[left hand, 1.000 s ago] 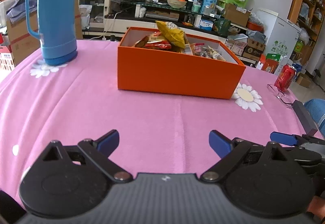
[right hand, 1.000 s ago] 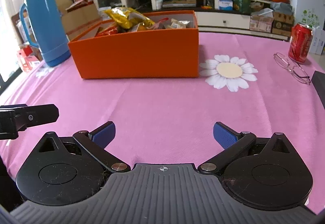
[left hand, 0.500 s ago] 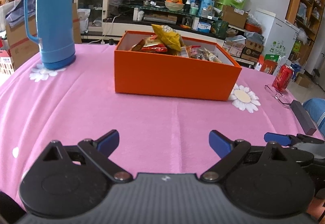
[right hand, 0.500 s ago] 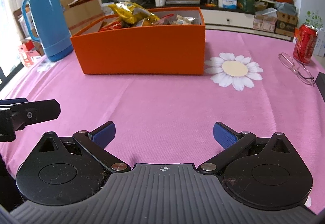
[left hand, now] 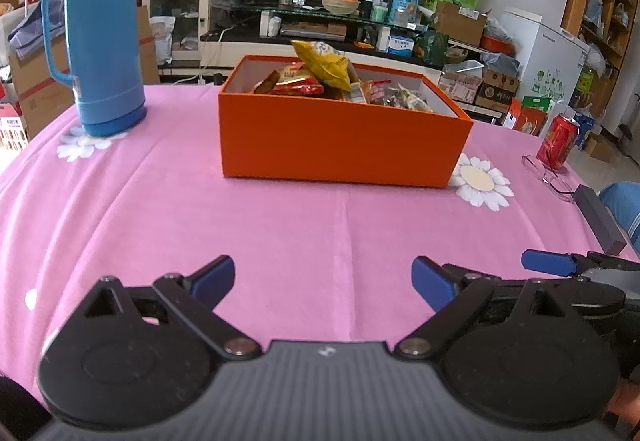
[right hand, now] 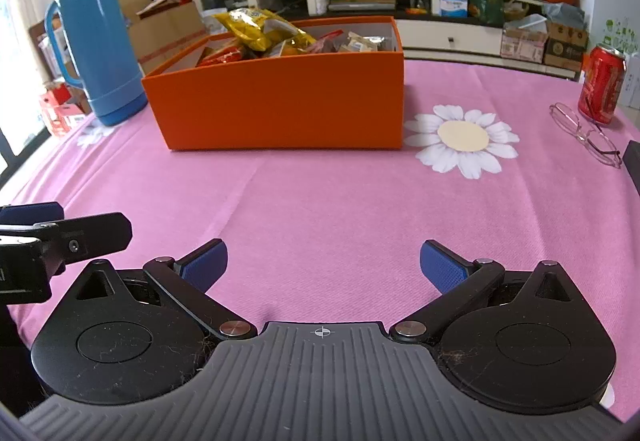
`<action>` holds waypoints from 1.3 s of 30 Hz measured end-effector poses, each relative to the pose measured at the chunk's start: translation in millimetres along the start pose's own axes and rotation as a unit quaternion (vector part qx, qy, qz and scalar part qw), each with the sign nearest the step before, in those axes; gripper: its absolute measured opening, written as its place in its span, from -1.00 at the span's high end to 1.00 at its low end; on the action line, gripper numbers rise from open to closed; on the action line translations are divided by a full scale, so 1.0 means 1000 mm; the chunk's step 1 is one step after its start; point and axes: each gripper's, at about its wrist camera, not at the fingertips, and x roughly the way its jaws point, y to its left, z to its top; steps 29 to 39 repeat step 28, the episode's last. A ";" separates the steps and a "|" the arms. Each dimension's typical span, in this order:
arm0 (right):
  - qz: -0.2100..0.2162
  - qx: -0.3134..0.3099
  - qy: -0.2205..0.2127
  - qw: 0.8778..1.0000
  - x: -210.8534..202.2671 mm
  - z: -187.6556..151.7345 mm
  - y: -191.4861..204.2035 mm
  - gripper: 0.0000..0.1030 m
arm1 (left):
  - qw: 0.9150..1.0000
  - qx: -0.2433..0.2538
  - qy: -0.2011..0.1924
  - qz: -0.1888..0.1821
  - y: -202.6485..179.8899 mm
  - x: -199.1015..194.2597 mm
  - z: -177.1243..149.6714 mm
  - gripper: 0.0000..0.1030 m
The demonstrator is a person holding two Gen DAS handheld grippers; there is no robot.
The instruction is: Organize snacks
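Sitting mid-frame, orange box w/ snacks. Left gripper & right gripper are hanging low, fingers spread, pinching nothing.

Table: we saw a pink daisy-print cloth covering it.
Centre: orange box holding snacks.
Left: blue thermos.
Right: red can, glasses beside it.

On the pink surface stand one orange box, one blue flask, one red can and one pair of glasses. The box holds several snack packets, too heaped to count. Two tongs show.
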 end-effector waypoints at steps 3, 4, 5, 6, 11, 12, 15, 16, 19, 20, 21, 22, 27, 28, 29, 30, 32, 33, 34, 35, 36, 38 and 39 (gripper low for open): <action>0.001 0.000 0.001 1.000 0.000 0.000 0.001 -0.81 | 1.000 0.002 0.000 0.001 -0.001 0.000 0.000 -0.80; 0.000 -0.001 0.002 1.000 0.000 0.000 0.001 -0.81 | 1.000 0.003 0.000 0.001 -0.001 0.000 -0.001 -0.80; 0.000 -0.001 0.003 1.000 0.000 0.000 0.001 -0.81 | 1.000 0.003 0.001 0.001 -0.001 0.000 -0.001 -0.80; 0.000 -0.002 0.004 1.000 0.000 0.000 0.002 -0.81 | 1.000 0.004 0.001 0.002 -0.001 0.001 -0.001 -0.80; -0.001 -0.002 0.004 1.000 0.001 -0.001 0.002 -0.81 | 1.000 0.003 0.008 0.000 0.000 0.005 -0.002 -0.80; -0.001 0.000 0.003 1.000 0.001 -0.001 0.002 -0.81 | 1.000 0.002 0.009 0.000 0.001 0.006 -0.003 -0.80; 0.000 0.010 -0.005 1.000 -0.001 0.000 -0.001 -0.81 | 1.000 0.001 0.011 0.002 0.003 0.008 -0.003 -0.80; 0.002 0.016 -0.009 1.000 -0.002 0.001 -0.003 -0.81 | 1.000 0.000 0.010 0.002 0.004 0.008 -0.003 -0.80; 0.004 0.037 -0.015 0.999 -0.003 0.002 -0.009 -0.82 | 1.000 -0.002 0.011 0.006 0.005 0.010 -0.005 -0.80; 0.004 0.042 -0.015 0.999 -0.003 0.002 -0.011 -0.81 | 1.000 -0.004 0.012 0.008 0.006 0.011 -0.005 -0.80; 0.003 0.045 -0.016 0.999 -0.003 0.003 -0.012 -0.81 | 1.000 -0.005 0.011 0.009 0.008 0.012 -0.005 -0.80; 0.003 0.047 -0.016 0.999 -0.004 0.002 -0.013 -0.81 | 1.000 -0.007 0.010 0.010 0.009 0.013 -0.006 -0.80; 0.005 0.045 -0.019 0.999 -0.004 0.003 -0.012 -0.82 | 1.000 -0.020 0.007 0.008 0.014 0.014 -0.005 -0.80; 0.005 0.044 -0.019 0.999 -0.004 0.003 -0.012 -0.82 | 1.000 -0.023 0.010 0.008 0.014 0.014 -0.005 -0.80; 0.005 0.044 -0.019 0.999 -0.004 0.003 -0.012 -0.82 | 1.000 -0.023 0.010 0.008 0.014 0.014 -0.005 -0.80; 0.005 0.044 -0.019 0.999 -0.004 0.003 -0.012 -0.82 | 1.000 -0.023 0.010 0.008 0.014 0.014 -0.005 -0.80; 0.005 0.044 -0.019 0.999 -0.004 0.003 -0.012 -0.82 | 1.000 -0.023 0.010 0.008 0.014 0.014 -0.005 -0.80; 0.005 0.044 -0.019 0.999 -0.004 0.003 -0.012 -0.82 | 1.000 -0.023 0.010 0.008 0.014 0.014 -0.005 -0.80; 0.005 0.044 -0.019 0.999 -0.004 0.003 -0.012 -0.82 | 1.000 -0.023 0.010 0.008 0.014 0.014 -0.005 -0.80; 0.005 0.044 -0.019 0.999 -0.004 0.003 -0.012 -0.82 | 1.000 -0.023 0.010 0.008 0.014 0.014 -0.005 -0.80; 0.005 0.044 -0.019 0.999 -0.004 0.003 -0.012 -0.82 | 1.000 -0.023 0.010 0.008 0.014 0.014 -0.005 -0.80; 0.005 0.044 -0.019 0.999 -0.004 0.003 -0.012 -0.82 | 1.000 -0.023 0.010 0.008 0.014 0.014 -0.005 -0.80; 0.005 0.044 -0.019 0.999 -0.004 0.003 -0.012 -0.82 | 1.000 -0.023 0.010 0.008 0.014 0.014 -0.005 -0.80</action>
